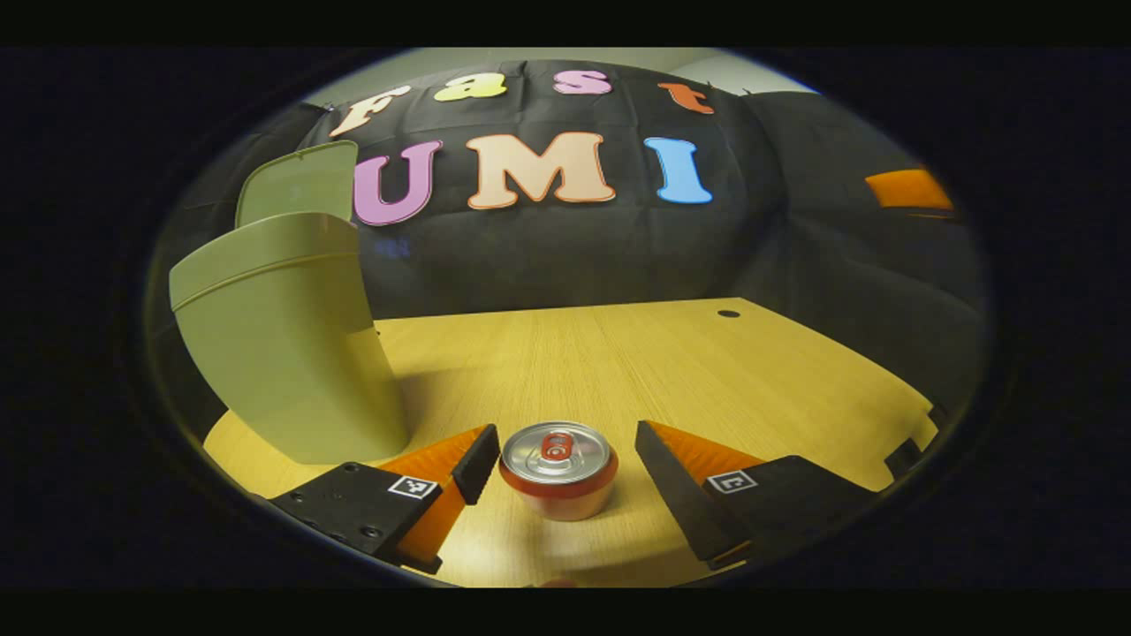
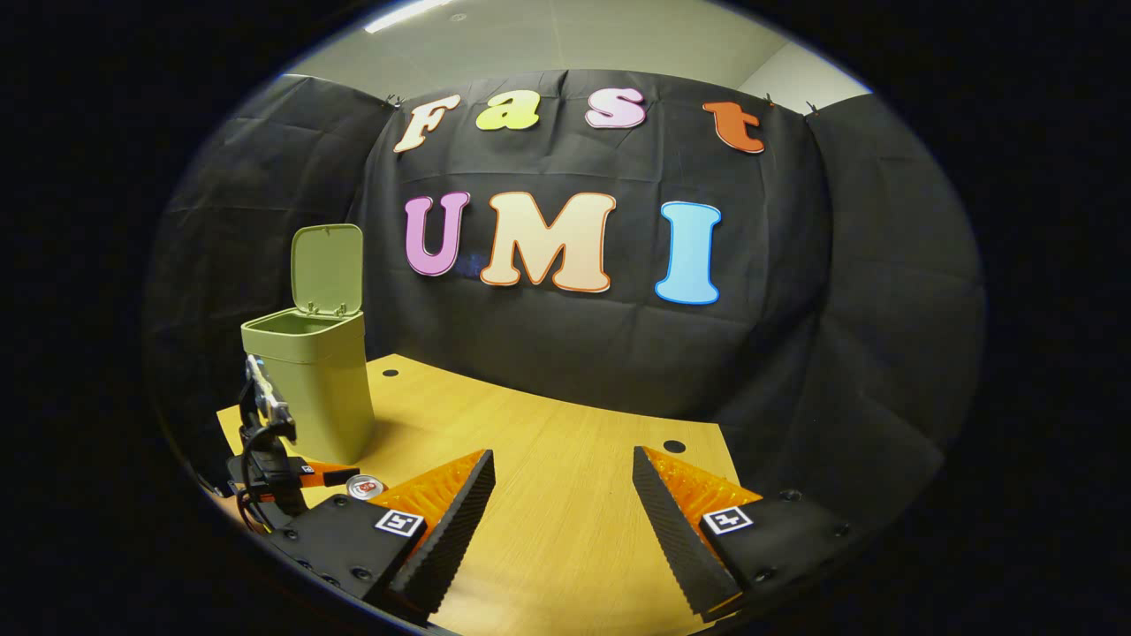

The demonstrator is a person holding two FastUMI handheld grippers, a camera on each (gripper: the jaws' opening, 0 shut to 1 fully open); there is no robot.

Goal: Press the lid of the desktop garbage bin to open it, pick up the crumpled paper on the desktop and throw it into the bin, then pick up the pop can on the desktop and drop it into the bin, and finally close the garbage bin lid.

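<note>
- The pop can (image 1: 557, 468) stands on the tabletop (image 1: 618, 362) between the left gripper (image 1: 558, 464) jaws, which are apart, not touching it.
- Closing off-centre could knock it over.
- The bin (image 1: 283, 353), lid (image 2: 327, 268) up, stands close; a careless lift might bump it.
- Right gripper (image 2: 562, 503) jaws are apart, holding nothing.

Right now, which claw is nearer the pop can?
Left. The left claw is open with the pop can between its fingers, not touching. The right claw is open over bare table, off to the can's side.
</note>
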